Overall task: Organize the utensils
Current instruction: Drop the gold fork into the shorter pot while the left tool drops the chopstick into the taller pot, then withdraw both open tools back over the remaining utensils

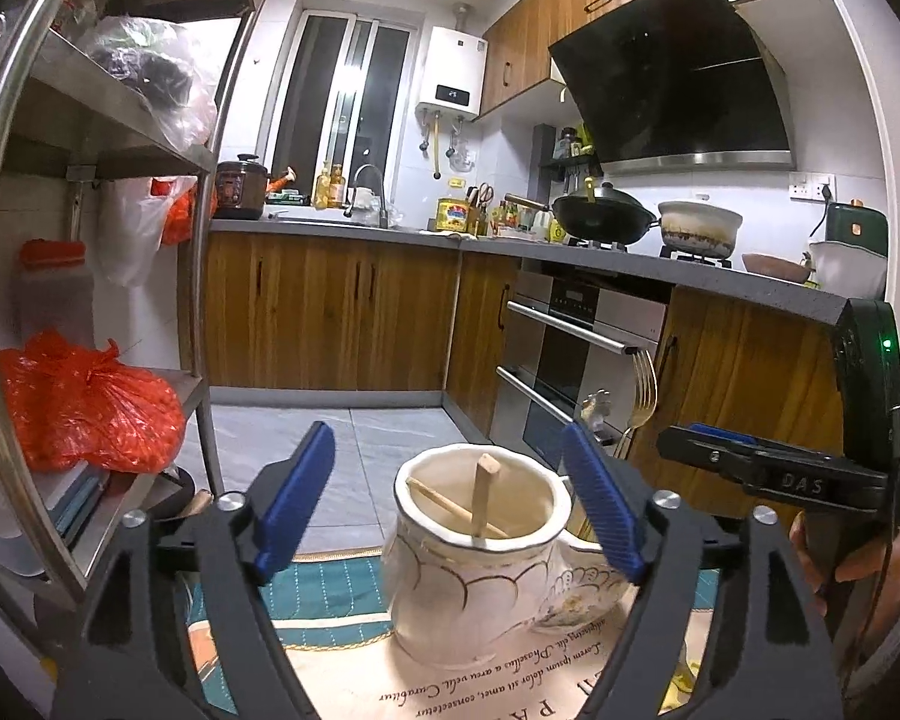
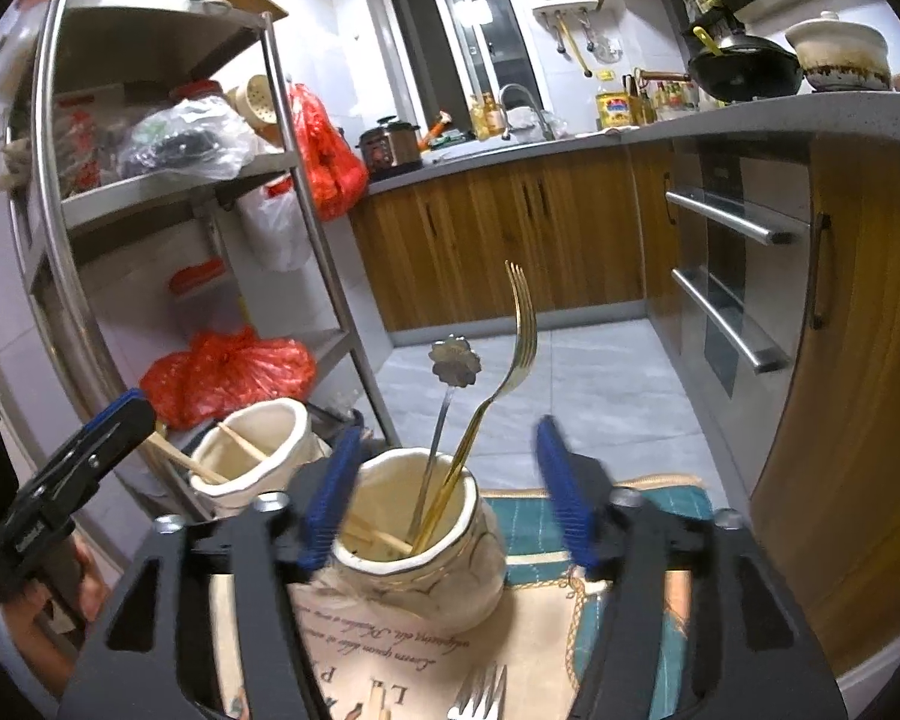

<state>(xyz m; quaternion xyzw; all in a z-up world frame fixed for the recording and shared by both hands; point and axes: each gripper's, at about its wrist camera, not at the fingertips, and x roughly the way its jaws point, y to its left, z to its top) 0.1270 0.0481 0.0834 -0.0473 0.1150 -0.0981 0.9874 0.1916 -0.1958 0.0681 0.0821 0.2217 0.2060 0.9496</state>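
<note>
Two cream ceramic holders stand on a printed mat [image 1: 354,666]. The left holder [image 1: 468,576] holds wooden chopsticks [image 1: 483,498]; my left gripper [image 1: 450,510] is open and empty just in front of it. The right holder [image 2: 414,546] holds a gold fork [image 2: 510,360], a flower-headed spoon [image 2: 455,363] and a chopstick; my right gripper [image 2: 444,492] is open and empty around its rim. A silver fork [image 2: 480,699] lies on the mat below. The left holder also shows in the right wrist view [image 2: 258,450], and the gold fork in the left wrist view [image 1: 642,390].
A steel shelf rack [image 2: 306,192] with red bags [image 1: 84,408] stands close on the left. Wooden cabinets and an oven [image 1: 570,360] line the right. Grey tiled floor [image 2: 570,384] lies beyond the mat's edge.
</note>
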